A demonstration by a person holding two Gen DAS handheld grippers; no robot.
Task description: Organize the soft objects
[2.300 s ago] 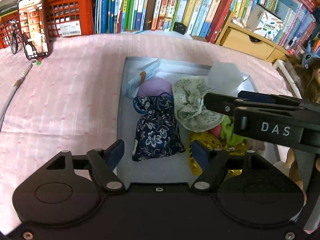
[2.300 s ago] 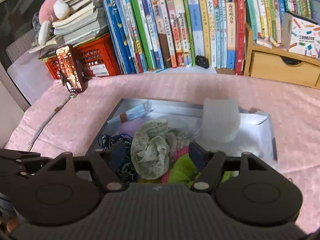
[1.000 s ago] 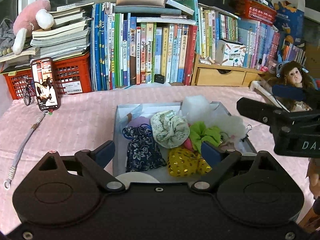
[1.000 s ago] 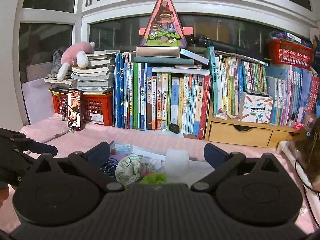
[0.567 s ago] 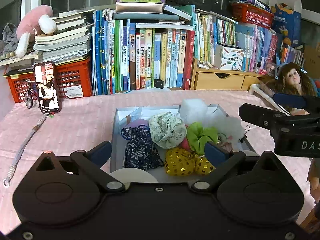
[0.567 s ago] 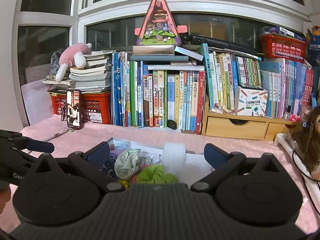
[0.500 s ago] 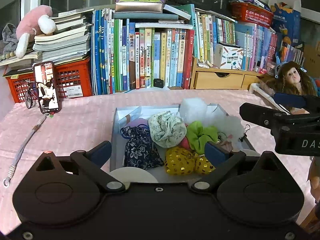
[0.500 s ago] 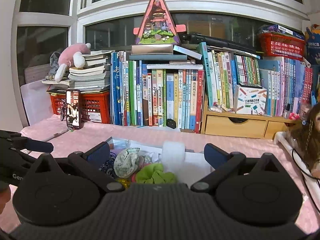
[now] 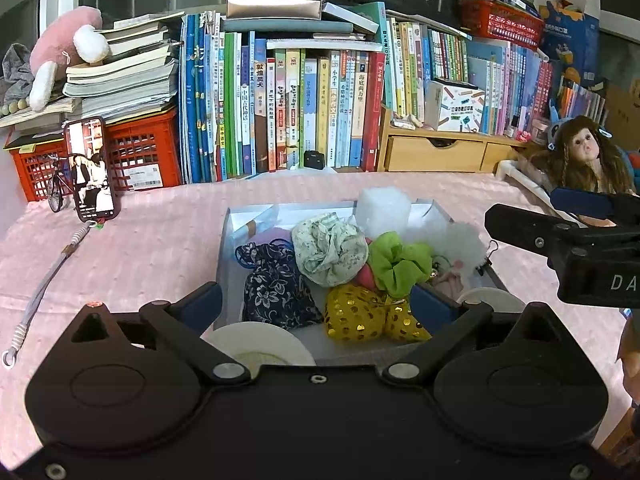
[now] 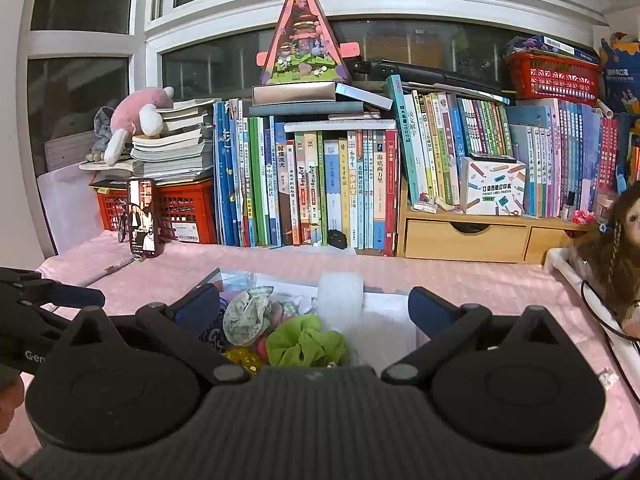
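Left wrist: your left hand-held gripper [image 9: 316, 304] hangs with jaws apart and empty above the tray [image 9: 224, 248] of soft objects on the pink surface; the floral pouch [image 9: 276, 284] looks nearest to pick next. Right wrist: your right hand-held gripper [image 10: 314, 308], likewise apart and empty, sits behind the green scrunchie [image 10: 306, 340]; "POCKET LABEL PRINTER" reads on a white box [image 10: 492, 186].

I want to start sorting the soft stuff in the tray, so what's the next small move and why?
Probably lower the open left gripper toward the gold sequined pouch. It lies nearest that gripper at the tray's front, uncovered, while both grippers are open and hold nothing.
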